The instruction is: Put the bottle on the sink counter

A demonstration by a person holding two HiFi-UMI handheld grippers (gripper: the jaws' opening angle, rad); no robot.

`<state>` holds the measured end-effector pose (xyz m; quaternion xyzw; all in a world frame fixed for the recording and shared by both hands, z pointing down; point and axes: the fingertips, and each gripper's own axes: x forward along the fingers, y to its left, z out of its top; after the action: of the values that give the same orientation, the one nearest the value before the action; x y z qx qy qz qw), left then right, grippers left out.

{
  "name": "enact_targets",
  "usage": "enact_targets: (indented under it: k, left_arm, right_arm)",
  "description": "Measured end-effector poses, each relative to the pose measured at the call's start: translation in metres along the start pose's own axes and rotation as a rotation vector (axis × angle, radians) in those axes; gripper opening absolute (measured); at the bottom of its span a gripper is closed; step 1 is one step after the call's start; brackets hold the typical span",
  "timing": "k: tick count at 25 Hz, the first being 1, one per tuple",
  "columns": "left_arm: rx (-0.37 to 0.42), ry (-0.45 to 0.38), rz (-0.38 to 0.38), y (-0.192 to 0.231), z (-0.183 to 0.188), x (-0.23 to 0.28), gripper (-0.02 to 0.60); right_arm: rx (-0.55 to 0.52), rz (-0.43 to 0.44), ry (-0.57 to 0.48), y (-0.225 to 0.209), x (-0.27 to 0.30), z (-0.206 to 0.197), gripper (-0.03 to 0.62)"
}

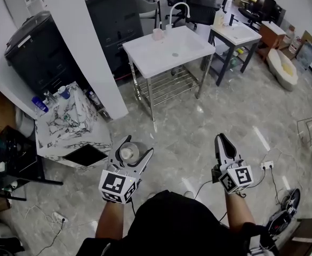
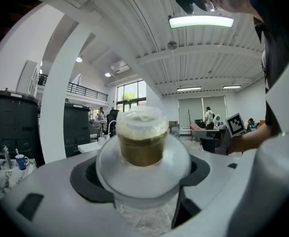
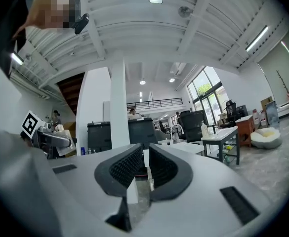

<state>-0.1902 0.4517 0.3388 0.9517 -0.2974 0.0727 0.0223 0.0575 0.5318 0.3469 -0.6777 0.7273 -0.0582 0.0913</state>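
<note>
We look down on a pale, veined stone floor [image 1: 198, 132] that fills most of the head view. At the far left a white pillar [image 1: 84, 41] rises, with a black cabinet [image 1: 38, 55] on its left side. Far and centre stands the white sink counter [image 1: 193, 44] on a metal frame, a curved white faucet [image 1: 180, 6] at its far edge. A second table [image 1: 236, 36] with dark legs stands just to its right. Near left, below the pillar, we see a marble-patterned box [image 1: 73, 124] with small items on its top.

Close to us, the left gripper [image 1: 136, 146] has its jaws spread wide and clamped on the bottle [image 1: 128, 153], one pad pressing on each side of its clear body. In the left gripper view the bottle's white cap and brownish neck stand right between the jaws. The bottle is thus in our left tool, well apart from the sink counter.

The right gripper [image 1: 222, 138] is held level to the right. Its ribbed pads are drawn almost together, with nothing between them.

A small pink cup [image 1: 157, 34] sits on the counter beside the faucet.
</note>
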Motion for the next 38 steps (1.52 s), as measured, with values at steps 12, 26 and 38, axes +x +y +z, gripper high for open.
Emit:
enact_targets:
  k: [12,26,38]
  left_arm:
    - [-0.01,-0.024,-0.005,0.034,0.004,-0.021,0.353]
    - [-0.032,0.003,0.003,0.081,-0.005,0.019,0.353]
    - [-0.058,-0.018,0.117,0.109,0.032,0.14,0.353]
  right_arm:
    - [-0.025,0.061,0.035,0.06,0.037,-0.014,0.133]
    - [-0.022,0.083,0.026,0.056,0.095,-0.025,0.155]
    - [-0.014,0.205,0.044,-0.047,0.197,-0.01,0.155]
